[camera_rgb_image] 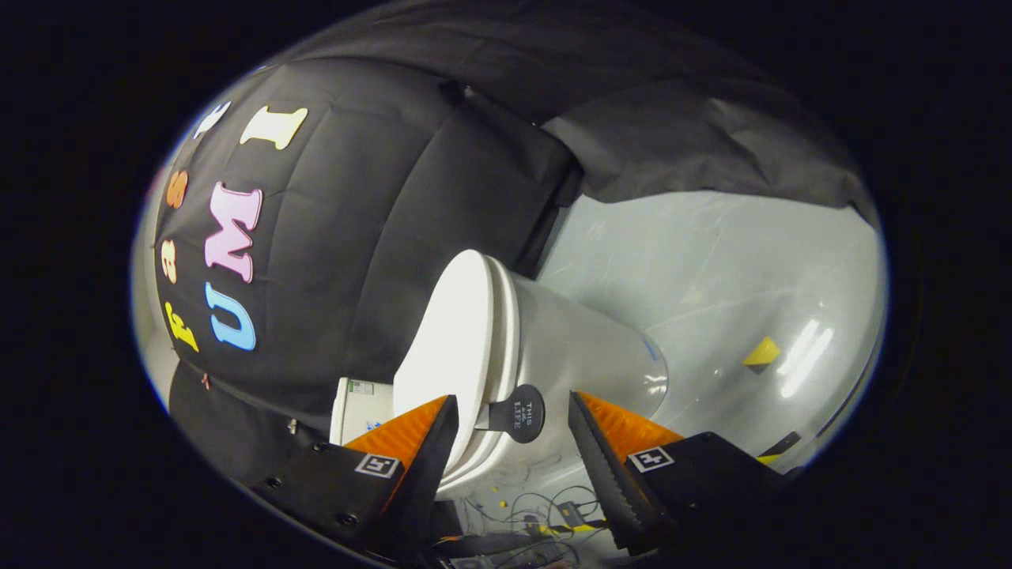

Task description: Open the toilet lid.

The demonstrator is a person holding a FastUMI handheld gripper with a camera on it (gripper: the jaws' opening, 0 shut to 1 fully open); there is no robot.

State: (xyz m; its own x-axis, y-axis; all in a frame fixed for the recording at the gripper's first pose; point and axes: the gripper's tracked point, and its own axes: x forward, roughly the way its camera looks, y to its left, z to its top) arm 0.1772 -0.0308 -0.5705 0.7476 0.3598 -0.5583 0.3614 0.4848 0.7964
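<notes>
The view is rolled sideways, so the white toilet (585, 348) appears tipped over. Its lid (447, 340) lies flat against the seat and bowl. A round black lift tab (518, 412) sticks out from the lid's rim. My gripper (512, 397) is open, with its fingers spread wide on either side of that tab. The tab sits in the gap near the fingertips and neither finger touches it. One finger (431, 442) overlaps the lid's edge in the view, while the other finger (601, 450) is on the bowl side.
The toilet's tank (360, 411) stands against the black cloth wall (356, 237). A glossy pale floor (711, 261) spreads beyond the bowl and carries a yellow marker (763, 352). Loose cables (545, 514) lie on the floor close to the fingers.
</notes>
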